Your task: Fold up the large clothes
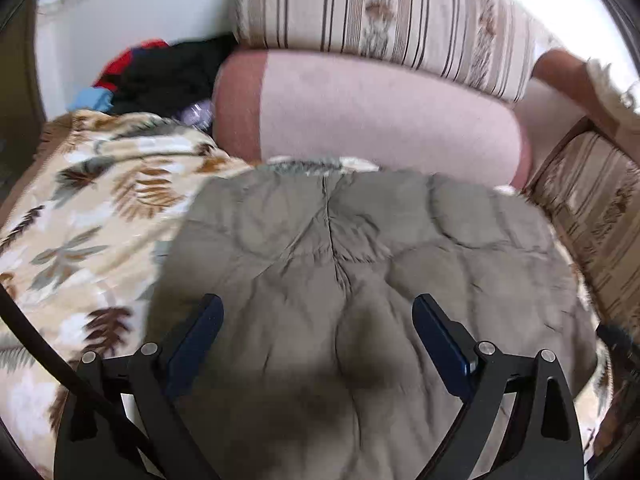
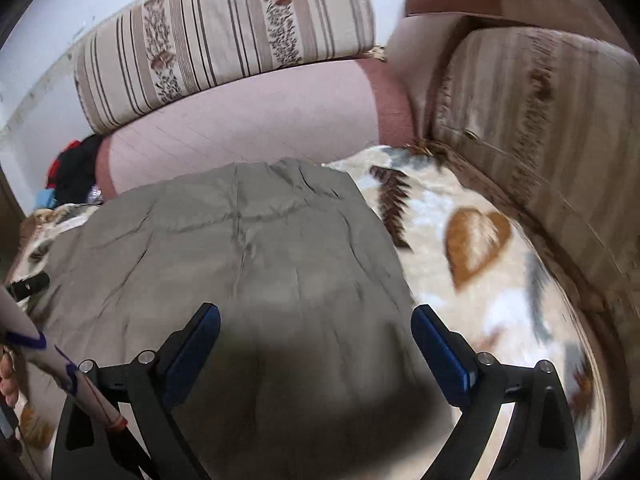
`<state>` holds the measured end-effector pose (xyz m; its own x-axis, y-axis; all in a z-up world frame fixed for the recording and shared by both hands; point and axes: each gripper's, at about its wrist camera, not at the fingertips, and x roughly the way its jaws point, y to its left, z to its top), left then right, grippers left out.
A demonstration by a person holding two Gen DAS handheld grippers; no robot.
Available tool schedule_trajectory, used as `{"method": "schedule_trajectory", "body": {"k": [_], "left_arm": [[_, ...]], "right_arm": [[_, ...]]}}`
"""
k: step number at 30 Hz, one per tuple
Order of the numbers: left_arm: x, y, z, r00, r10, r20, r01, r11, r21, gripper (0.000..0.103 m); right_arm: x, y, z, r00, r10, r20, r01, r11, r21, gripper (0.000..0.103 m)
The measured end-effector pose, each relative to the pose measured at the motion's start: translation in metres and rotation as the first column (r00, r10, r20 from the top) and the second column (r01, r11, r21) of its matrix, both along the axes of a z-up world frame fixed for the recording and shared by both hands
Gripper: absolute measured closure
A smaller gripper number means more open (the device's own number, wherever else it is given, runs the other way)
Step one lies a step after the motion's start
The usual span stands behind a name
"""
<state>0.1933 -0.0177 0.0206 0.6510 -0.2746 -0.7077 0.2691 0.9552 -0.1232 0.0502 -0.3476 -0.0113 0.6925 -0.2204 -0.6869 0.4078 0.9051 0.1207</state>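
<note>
Grey-green quilted garment (image 1: 360, 264) lies flat on the leaf-print blanket (image 1: 80, 208). Left gripper (image 1: 318, 320) and right gripper (image 2: 316, 328) hover over it, both spread wide

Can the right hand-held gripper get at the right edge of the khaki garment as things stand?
Probably yes. The right hand-held gripper is open above the khaki garment, whose right edge lies bare on the leaf-print blanket, with nothing between.

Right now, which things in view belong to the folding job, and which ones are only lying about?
Belongs to the job:
- grey-green quilted garment, spread flat
- left tongs, open above it
- right tongs, open above it

Only lying about:
- leaf-print blanket underneath
- pink bolster
- striped cushion
- dark clothes pile
</note>
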Motion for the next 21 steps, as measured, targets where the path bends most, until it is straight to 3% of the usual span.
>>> {"method": "schedule_trajectory", "body": {"k": [4, 8, 17, 21], "left_arm": [[-0.060, 0.022, 0.030, 0.993, 0.057, 0.100, -0.059, 0.998, 0.016, 0.008], [-0.117, 0.037, 0.050, 0.970, 0.116, 0.213, -0.133, 0.989, 0.067, 0.008], [-0.193, 0.057, 0.064, 0.937, 0.184, 0.296, -0.202, 0.979, 0.033, 0.005], [-0.217, 0.053, 0.067, 0.919, 0.183, 0.348, -0.214, 0.975, 0.053, 0.004]], "right_arm": [[-0.057, 0.010, -0.005, 1.000, -0.018, 0.004, 0.018, 1.000, 0.020, 0.005], [-0.097, 0.027, -0.012, 1.000, -0.023, -0.019, 0.024, 1.000, 0.011, 0.005], [-0.163, 0.055, 0.002, 0.999, -0.036, 0.025, 0.035, 0.998, 0.043, 0.005], [-0.176, 0.062, 0.010, 0.999, -0.031, 0.043, 0.030, 0.999, 0.032, 0.005]]}}
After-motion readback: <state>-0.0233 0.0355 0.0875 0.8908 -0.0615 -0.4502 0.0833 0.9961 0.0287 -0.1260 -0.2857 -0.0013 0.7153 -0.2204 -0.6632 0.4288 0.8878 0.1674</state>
